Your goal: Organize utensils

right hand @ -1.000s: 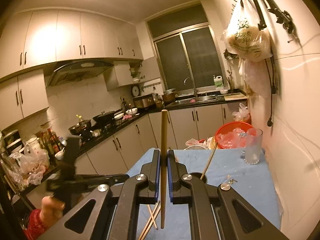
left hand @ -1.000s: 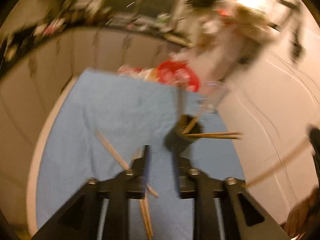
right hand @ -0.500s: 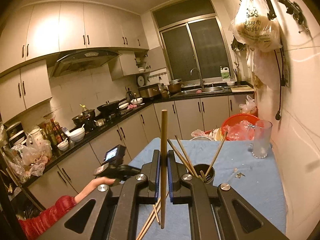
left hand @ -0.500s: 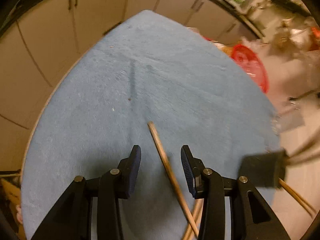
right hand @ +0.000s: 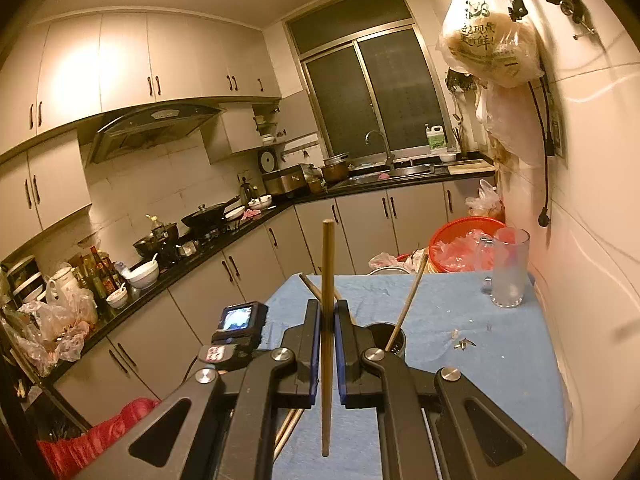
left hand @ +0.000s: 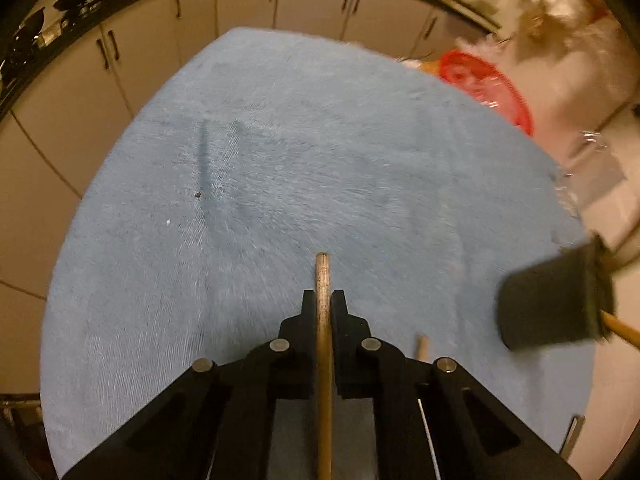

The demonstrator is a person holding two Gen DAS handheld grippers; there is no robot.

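My left gripper (left hand: pixel 323 300) is shut on a wooden chopstick (left hand: pixel 322 280) that lies along the fingers, low over the blue cloth (left hand: pixel 280 168). A black utensil holder (left hand: pixel 556 300) stands to its right with chopsticks sticking out; another chopstick end (left hand: pixel 421 346) lies near it. My right gripper (right hand: pixel 327 312) is shut on a second chopstick (right hand: pixel 328 264), held upright above the table. The holder (right hand: pixel 386 340) sits just behind it with a chopstick (right hand: pixel 408 300) leaning out. The left gripper's body and camera (right hand: pixel 240 332) show at left.
A glass (right hand: pixel 510 268) stands at the table's far right by the wall. A red basket (right hand: pixel 464 248) with plastic sits beyond the table end. Small scraps (right hand: pixel 464 342) lie on the cloth. Loose chopsticks (right hand: pixel 290 428) lie under my right gripper. Kitchen counters run along the left.
My left gripper was open around a chopstick on the cloth and has shut on it. My right gripper has held its chopstick upright and has shifted slightly.
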